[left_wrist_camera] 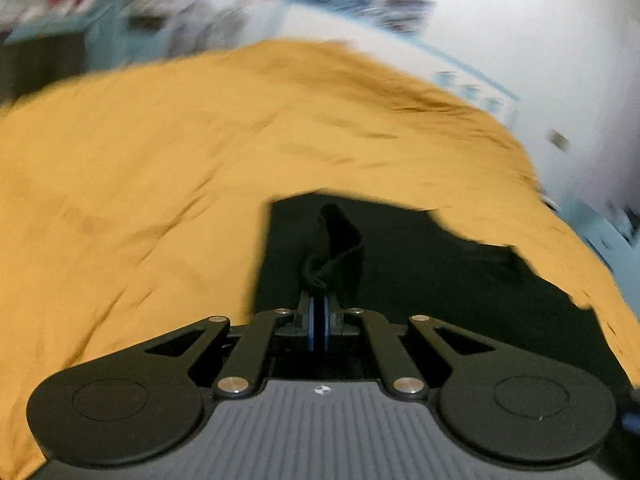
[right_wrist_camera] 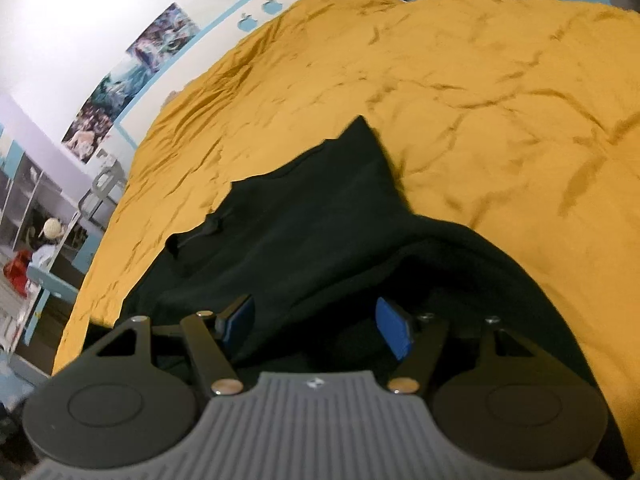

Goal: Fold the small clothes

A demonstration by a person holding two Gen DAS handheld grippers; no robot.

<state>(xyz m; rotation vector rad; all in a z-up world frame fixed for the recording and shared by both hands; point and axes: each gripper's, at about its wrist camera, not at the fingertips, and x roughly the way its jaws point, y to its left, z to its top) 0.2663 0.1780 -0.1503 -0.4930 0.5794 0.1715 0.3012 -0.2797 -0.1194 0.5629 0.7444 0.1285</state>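
A small black garment (left_wrist_camera: 420, 264) lies on a mustard-yellow bedcover (left_wrist_camera: 160, 160). My left gripper (left_wrist_camera: 319, 312) is shut on a bunched edge of the black garment, which stands up in a fold just ahead of the pads. The left wrist view is blurred. In the right wrist view the same black garment (right_wrist_camera: 304, 220) spreads over the bedcover (right_wrist_camera: 480, 120) and runs under my right gripper (right_wrist_camera: 318, 326). The right gripper is open, its blue pads (right_wrist_camera: 394, 328) apart with cloth lying between and below them.
A white wall with blue trim and posters (right_wrist_camera: 132, 80) stands behind the bed. Shelving and a chair (right_wrist_camera: 44, 248) stand at the left beyond the bed's edge. The bedcover stretches wide to the right and far side.
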